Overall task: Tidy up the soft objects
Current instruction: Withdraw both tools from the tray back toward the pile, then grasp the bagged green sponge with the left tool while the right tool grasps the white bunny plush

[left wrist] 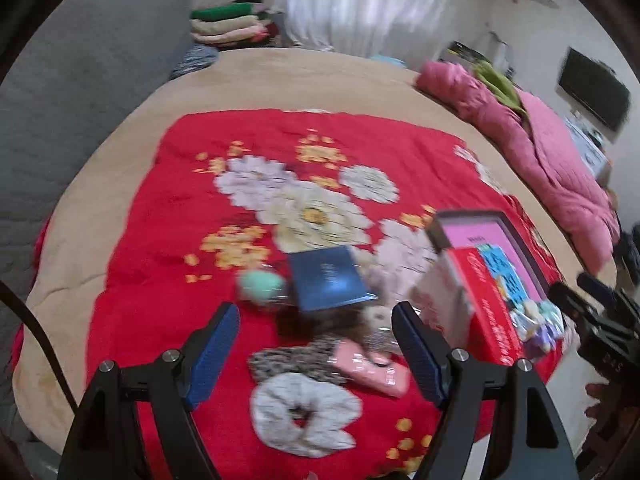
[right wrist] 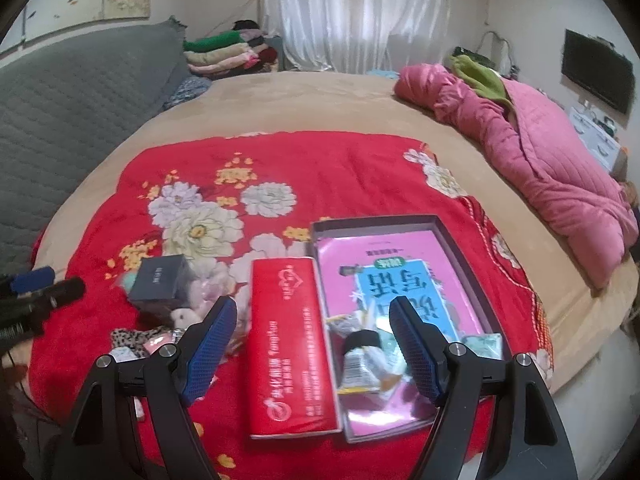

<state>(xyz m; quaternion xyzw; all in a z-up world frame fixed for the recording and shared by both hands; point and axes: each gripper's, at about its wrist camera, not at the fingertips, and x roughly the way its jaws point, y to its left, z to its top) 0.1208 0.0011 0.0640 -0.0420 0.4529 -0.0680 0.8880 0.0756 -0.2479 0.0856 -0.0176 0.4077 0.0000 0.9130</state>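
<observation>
On the bed, a red blanket with big white flowers [right wrist: 340, 168] is spread as the working patch, and the clutter sits along its near edge. The left gripper [left wrist: 316, 354] stands wide, holding nothing, its blue pads either side of a small heap of soft things: a fluffy white fabric scrunchie [left wrist: 306, 414] nearest, a leopard-print cloth band [left wrist: 296, 358] just beyond it, and a flat pink pouch [left wrist: 374, 366] touching that on the right. A little farther off lie a mint-green round puff [left wrist: 260, 286] and a dark blue cardboard box [left wrist: 330, 278], side by side. That view is blurred, so the small furry thing behind the pouch I cannot name.

The right gripper [right wrist: 314, 344] is also spread wide and empty, poised over the near end of a shallow dark-rimmed open box [right wrist: 456, 240] with a pink printed card lining its bottom. Several crinkly little packets [right wrist: 362, 360] lie loose in the box's near part. A red tissue pack [right wrist: 290, 344] lies lengthwise against the box's left wall.

To my eye the box is the collecting place, which is why it lies open on the right beside the pile. The soft pieces remain outside it on the left, so the sorting looks barely begun.
</observation>
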